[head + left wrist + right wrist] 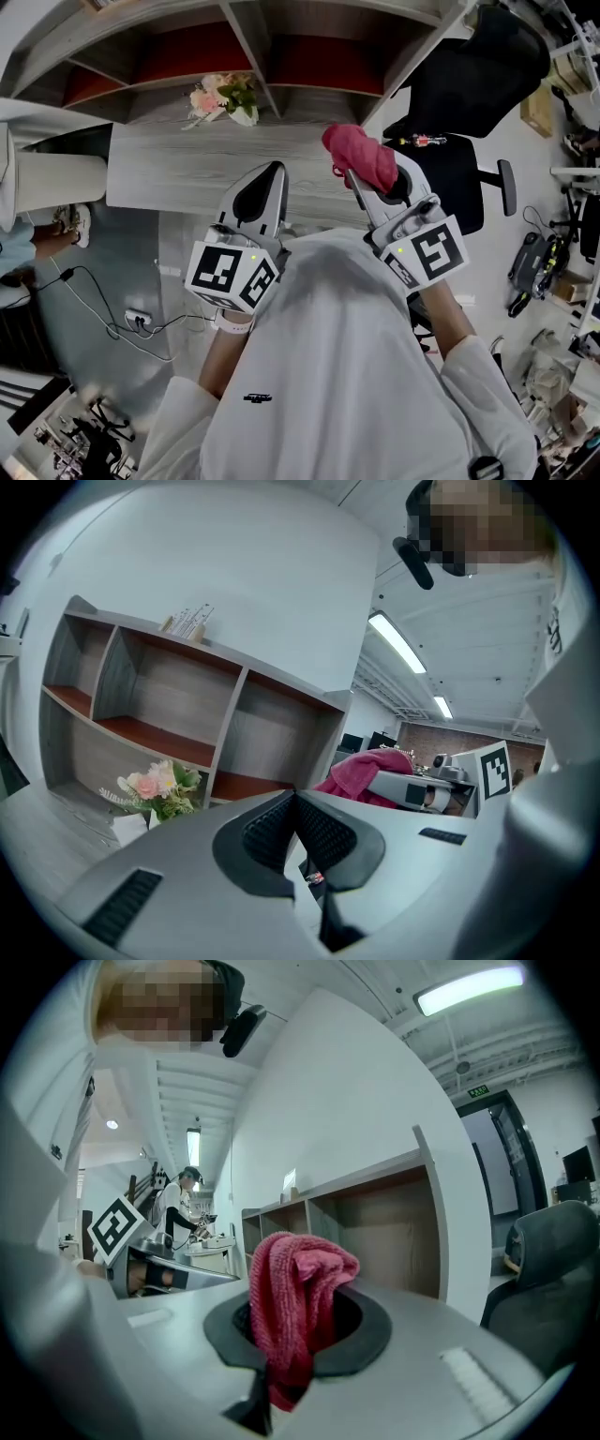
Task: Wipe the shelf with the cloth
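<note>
Standing on the grey shelf (169, 169), at left: flower bouquet (223, 97). Left gripper (266, 183): jaws pressed together, nothing between them, held before the shelf. Right gripper (357, 181): jaws clamped on the bunched pink cloth (362, 153), near the shelf's right end. Black office chair (473, 75): far right.

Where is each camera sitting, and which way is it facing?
Head view: on the head, facing steeply down at shelf; shows torso, left gripper, right gripper.
Left gripper view: on that gripper, facing shelf and flowers; shows its shut fingers.
Right gripper view: likewise, facing shelf; fingers clamp the cloth.
Shared: all show shelf and cloth.
</note>
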{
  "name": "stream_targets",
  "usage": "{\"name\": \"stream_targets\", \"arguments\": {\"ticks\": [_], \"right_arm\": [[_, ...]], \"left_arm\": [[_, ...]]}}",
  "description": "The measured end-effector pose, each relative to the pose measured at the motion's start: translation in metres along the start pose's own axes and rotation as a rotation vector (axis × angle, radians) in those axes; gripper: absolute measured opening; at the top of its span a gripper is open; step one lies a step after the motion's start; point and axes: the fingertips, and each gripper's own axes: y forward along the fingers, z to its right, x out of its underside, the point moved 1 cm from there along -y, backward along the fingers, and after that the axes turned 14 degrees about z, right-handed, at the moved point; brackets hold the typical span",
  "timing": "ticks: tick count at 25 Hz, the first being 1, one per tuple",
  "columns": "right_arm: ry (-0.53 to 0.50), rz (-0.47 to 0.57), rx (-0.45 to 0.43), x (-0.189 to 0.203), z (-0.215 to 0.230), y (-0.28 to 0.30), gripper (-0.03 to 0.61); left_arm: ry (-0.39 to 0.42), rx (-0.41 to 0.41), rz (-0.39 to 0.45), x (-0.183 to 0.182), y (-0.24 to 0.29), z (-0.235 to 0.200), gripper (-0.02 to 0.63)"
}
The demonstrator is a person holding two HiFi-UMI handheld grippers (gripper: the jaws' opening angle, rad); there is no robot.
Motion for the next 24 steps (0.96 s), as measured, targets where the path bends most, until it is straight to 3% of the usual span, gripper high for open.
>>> {"name": "stream_targets", "arguments": {"ticks": [24], "right_arm": [[0.047, -0.010, 0.053, 0.012, -0.001, -0.014, 0.058]], "left_arm": [[-0.009, 0.008, -0.027, 0.009, -0.012, 0.003, 0.000]]}}
